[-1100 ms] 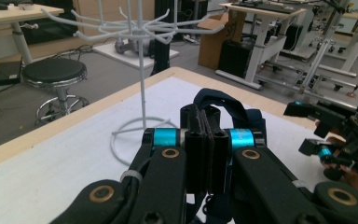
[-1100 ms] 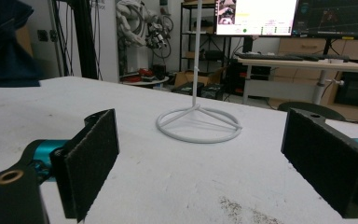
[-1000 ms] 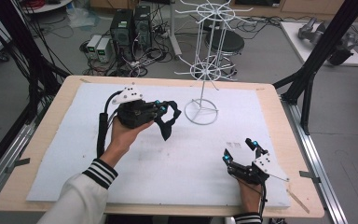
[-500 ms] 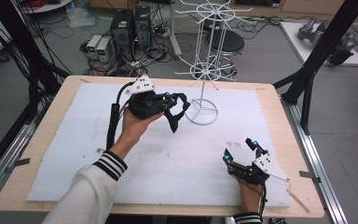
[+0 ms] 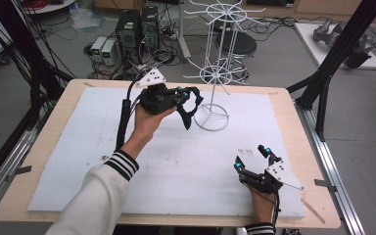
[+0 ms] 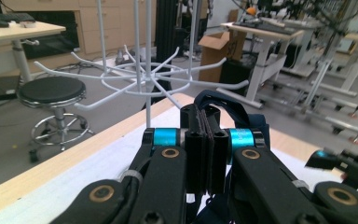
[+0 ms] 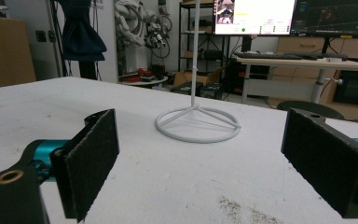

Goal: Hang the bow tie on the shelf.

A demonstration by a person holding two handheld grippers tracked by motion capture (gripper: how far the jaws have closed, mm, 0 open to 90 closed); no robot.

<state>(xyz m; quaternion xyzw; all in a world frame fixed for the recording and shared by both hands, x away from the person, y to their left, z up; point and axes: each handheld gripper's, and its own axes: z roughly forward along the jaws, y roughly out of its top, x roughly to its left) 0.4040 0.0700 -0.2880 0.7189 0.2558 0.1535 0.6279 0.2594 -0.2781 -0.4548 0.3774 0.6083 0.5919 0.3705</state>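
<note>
My left gripper (image 5: 180,94) is held above the table, just left of the white wire rack (image 5: 216,73), and is shut on a dark navy bow tie (image 5: 190,111) that dangles from its tips. In the left gripper view the jaws (image 6: 207,128) are pressed together on the tie's strap (image 6: 235,103), with the rack's hook arms (image 6: 144,79) right ahead. The tie (image 7: 80,39) hangs at the top left of the right gripper view. My right gripper (image 5: 253,157) rests on the table at the front right, jaws wide apart (image 7: 205,163) and holding nothing.
A white foam sheet (image 5: 78,147) covers the wooden table. The rack's ring base (image 5: 211,120) (image 7: 198,125) stands on it at the back centre. Black frame posts (image 5: 333,63) flank the table. A stool (image 6: 51,93) and computer boxes (image 5: 132,29) stand on the floor beyond.
My left hand has carried the bow tie to the right and away from me, a little higher, up close to the rack. The right gripper has stayed put.
</note>
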